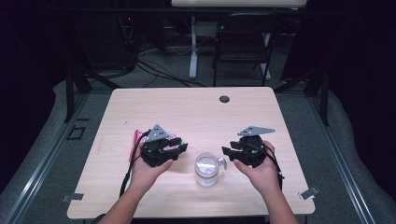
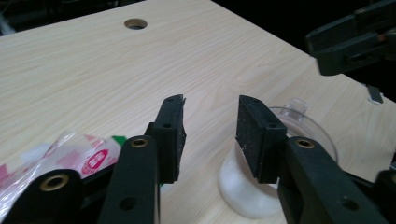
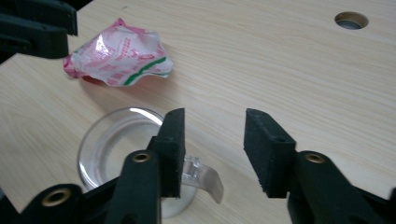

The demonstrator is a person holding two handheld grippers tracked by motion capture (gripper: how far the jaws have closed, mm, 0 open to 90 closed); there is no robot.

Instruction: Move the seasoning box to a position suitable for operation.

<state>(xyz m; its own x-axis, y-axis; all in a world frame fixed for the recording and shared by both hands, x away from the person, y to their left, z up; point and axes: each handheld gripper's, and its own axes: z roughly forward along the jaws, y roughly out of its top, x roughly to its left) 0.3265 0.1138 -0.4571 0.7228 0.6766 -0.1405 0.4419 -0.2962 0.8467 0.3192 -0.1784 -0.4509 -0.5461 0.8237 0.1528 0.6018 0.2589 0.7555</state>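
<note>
A clear glass jar (image 1: pixel 206 169) with a small handle tab stands near the table's front, between my two grippers. In the left gripper view the jar (image 2: pixel 247 196) is low and just right of my jaws. My left gripper (image 1: pixel 180 144) hovers to its left, open (image 2: pixel 210 107) with nothing between the pads. A crumpled pink, white and green wrapper (image 1: pixel 138 137) lies on the table behind the left gripper (image 3: pixel 37 28). My right gripper (image 1: pixel 229 151) hovers at the jar's right, open (image 3: pixel 215 119) and empty, with the jar (image 3: pixel 116 140) and wrapper (image 3: pixel 121 53) beyond it.
The light wooden table (image 1: pixel 187 107) has a round cable hole (image 1: pixel 224 99) near its far edge. Metal clips sit at the front corners (image 1: pixel 72 197) (image 1: pixel 309 192). A dark chair (image 1: pixel 245 42) and cables stand on the floor behind.
</note>
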